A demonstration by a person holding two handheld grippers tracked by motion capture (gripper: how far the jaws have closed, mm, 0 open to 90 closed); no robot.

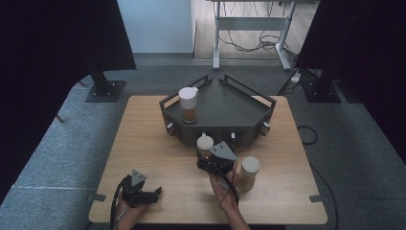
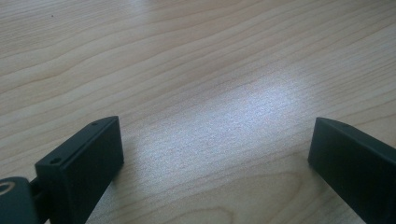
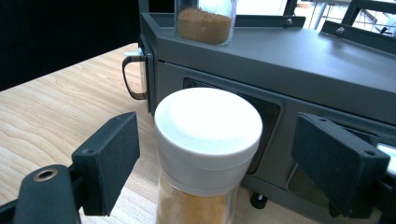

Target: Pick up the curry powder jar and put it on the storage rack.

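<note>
Wooden table, grey carpet around it — my right gripper [image 3: 215, 154] closes in on a spice jar [image 3: 208, 154].

Glass, filled with tan powder, capped by a broad white lid, the jar stands upright on the table [image 1: 158, 158] just before the dark grey rack [image 1: 225, 108]; my jaws flank its lid, apart and not touching, gripper held level from my right hand [image 1: 222, 189]. My left gripper [image 2: 215, 154] rests near the table's edge — jaws wide apart over bare wood.
</note>
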